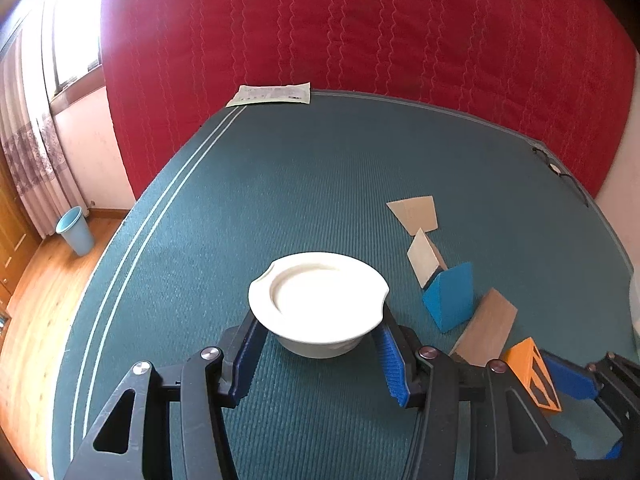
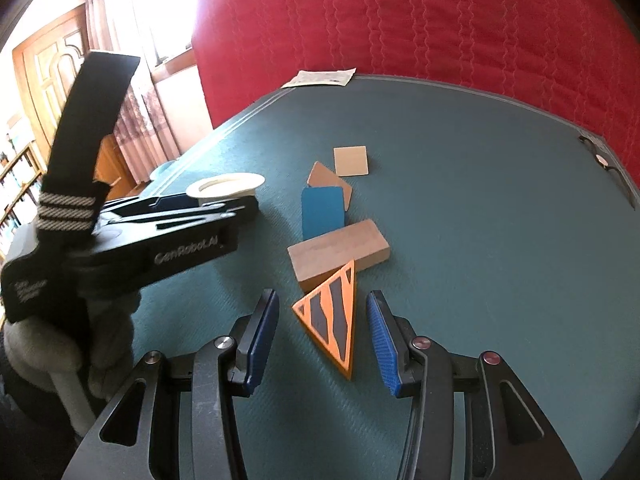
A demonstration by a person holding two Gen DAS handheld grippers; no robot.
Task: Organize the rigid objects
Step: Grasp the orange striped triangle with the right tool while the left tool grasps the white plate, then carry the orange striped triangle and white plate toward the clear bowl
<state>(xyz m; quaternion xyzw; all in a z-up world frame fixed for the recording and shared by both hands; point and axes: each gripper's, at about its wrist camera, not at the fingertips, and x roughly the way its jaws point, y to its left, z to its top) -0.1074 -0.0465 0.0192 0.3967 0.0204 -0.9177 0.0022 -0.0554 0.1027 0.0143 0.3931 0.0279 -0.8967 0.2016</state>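
Note:
A white bowl [image 1: 318,300] stands on the teal mat [image 1: 280,184]. My left gripper [image 1: 319,316] is shut on it, one blue pad against each side of the rim. An orange triangle with black stripes [image 2: 334,320] lies flat between the fingers of my right gripper [image 2: 322,296], which is open with a gap on both sides. Just beyond the triangle lie a long wooden block [image 2: 336,250], a blue block [image 2: 323,210] and two smaller wooden pieces [image 2: 351,161]. In the right wrist view the bowl [image 2: 226,184] shows at the left gripper's tip.
A printed sheet [image 1: 272,94] lies at the mat's far edge against a red quilted wall [image 1: 360,32]. Spectacles [image 1: 560,168] rest at the far right edge. A blue bin [image 1: 75,230] stands on the wooden floor, left. A gloved hand [image 2: 40,344] holds the left gripper.

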